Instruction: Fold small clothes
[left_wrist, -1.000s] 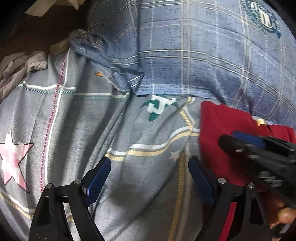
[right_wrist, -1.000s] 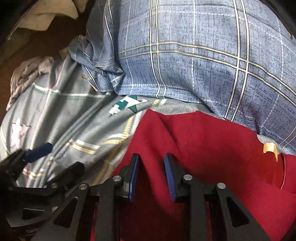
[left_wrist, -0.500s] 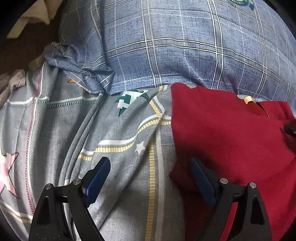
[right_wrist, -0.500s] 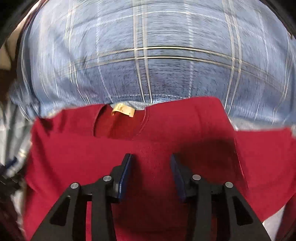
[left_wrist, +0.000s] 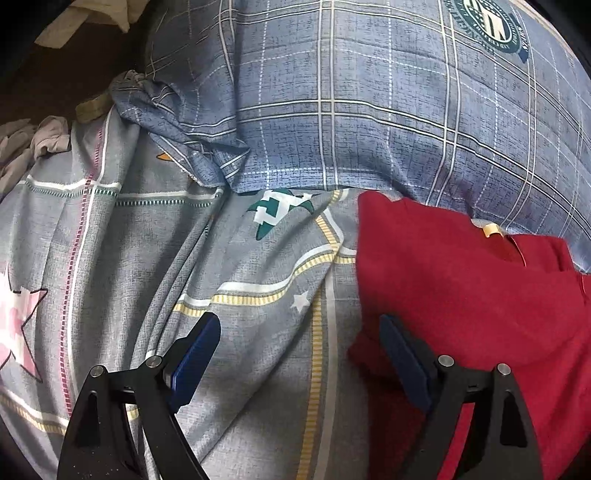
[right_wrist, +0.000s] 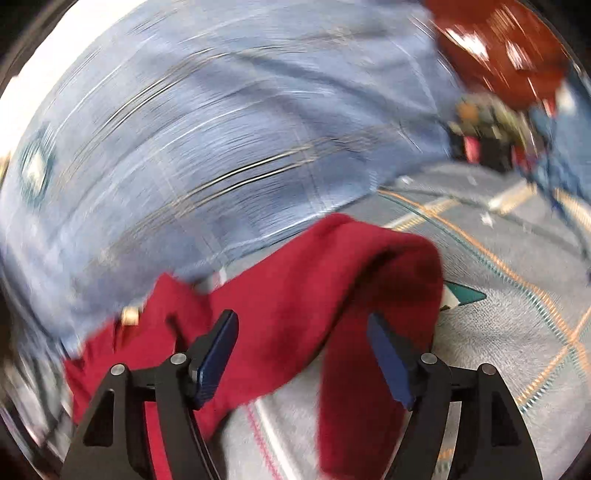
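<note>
A small red shirt (left_wrist: 461, 295) lies on the grey patterned bedsheet (left_wrist: 240, 295), its collar with a yellow tag (left_wrist: 491, 229) toward the blue plaid pillow. My left gripper (left_wrist: 299, 354) is open, hovering over the sheet with its right finger at the shirt's left edge. In the blurred right wrist view, my right gripper (right_wrist: 303, 350) is open over the red shirt (right_wrist: 295, 295), whose right sleeve (right_wrist: 376, 332) humps up and folds between the fingers.
A large blue plaid pillow (left_wrist: 369, 92) fills the far side, also in the right wrist view (right_wrist: 203, 129). Crumpled grey-white clothes (left_wrist: 33, 140) lie at the far left. Blurred reddish and dark items (right_wrist: 506, 55) sit at the far right.
My right gripper has opened and swung fast to the right along the shirt, over its right sleeve. My left gripper has pulled back slightly left, staying open.
</note>
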